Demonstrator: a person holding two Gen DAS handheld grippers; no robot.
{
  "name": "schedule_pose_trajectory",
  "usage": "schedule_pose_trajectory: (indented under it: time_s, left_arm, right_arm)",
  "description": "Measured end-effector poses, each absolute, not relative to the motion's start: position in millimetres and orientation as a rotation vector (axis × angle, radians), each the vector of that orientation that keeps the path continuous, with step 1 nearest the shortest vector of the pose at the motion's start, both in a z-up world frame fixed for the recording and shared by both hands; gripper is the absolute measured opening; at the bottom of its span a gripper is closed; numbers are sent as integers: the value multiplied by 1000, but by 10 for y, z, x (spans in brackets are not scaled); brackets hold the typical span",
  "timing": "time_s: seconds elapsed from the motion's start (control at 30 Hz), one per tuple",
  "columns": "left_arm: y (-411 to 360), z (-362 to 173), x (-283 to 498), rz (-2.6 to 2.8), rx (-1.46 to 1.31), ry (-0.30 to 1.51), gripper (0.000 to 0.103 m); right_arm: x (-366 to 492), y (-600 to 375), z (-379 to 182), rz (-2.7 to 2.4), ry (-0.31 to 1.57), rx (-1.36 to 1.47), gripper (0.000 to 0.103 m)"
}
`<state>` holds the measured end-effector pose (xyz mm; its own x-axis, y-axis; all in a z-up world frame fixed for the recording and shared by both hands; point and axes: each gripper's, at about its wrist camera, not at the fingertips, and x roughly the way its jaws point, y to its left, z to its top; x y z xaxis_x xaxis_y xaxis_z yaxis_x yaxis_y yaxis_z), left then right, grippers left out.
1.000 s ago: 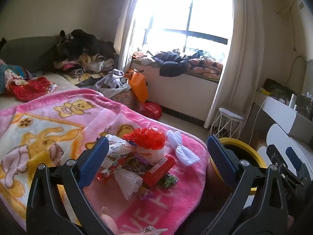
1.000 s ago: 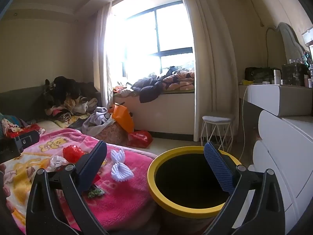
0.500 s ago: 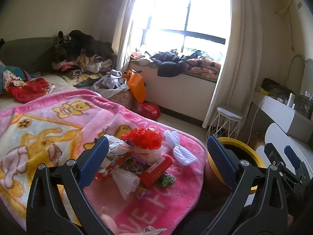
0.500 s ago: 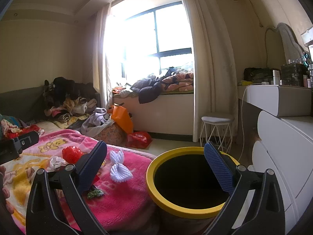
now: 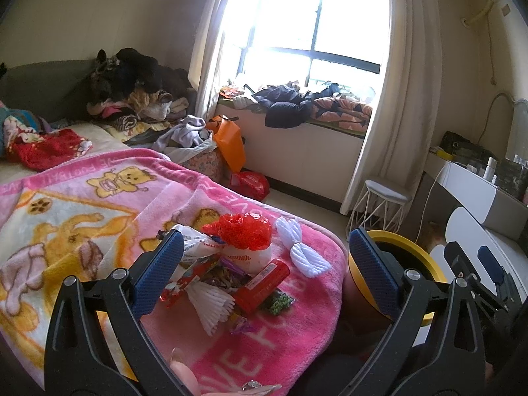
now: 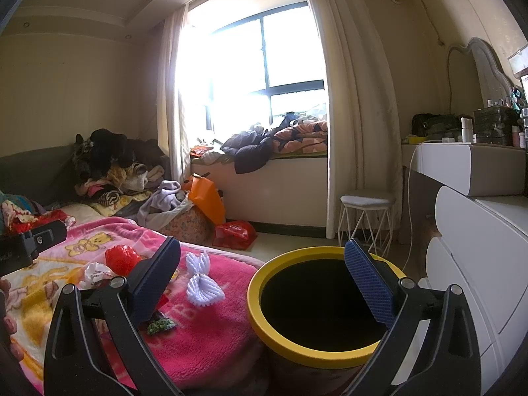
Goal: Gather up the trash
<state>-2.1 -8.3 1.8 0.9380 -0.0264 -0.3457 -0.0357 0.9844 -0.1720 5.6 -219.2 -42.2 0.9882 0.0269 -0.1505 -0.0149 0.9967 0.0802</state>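
We hold the left tongs (image 5: 264,257) spread wide and empty above a heap of trash (image 5: 231,270) on the pink blanket (image 5: 82,204) at the corner of the bed. The view has crept a little nearer the heap over the last second, so the red tube (image 5: 262,282), the red crinkled wrapper (image 5: 242,232) and the white pleated paper (image 5: 211,303) now sit slightly larger between the blue pads (image 5: 158,274); nothing in the heap itself has shifted. A white bow-shaped wrapper (image 6: 201,280) lies apart from the rest, nearer the blanket's edge.

Our right tongs (image 6: 262,280), also parted and carrying nothing, hang over the yellow-rimmed bin (image 6: 254,303) beside the bed, barely moved. The bin's dark interior hides whether anything is inside.

We read this as the opening approach: no piece is gripped yet, and the small advance suggests the left side is lining up on the pile for a first pick.
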Motion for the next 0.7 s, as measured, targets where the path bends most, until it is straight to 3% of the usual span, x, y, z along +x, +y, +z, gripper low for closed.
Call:
schedule_pose_trajectory:
  time_s: [0.7]
  left_arm:
    - [-96, -40, -25, -2, -175, 363, 92]
  right_arm:
    - [36, -2223, -389, 20, 155, 77, 97]
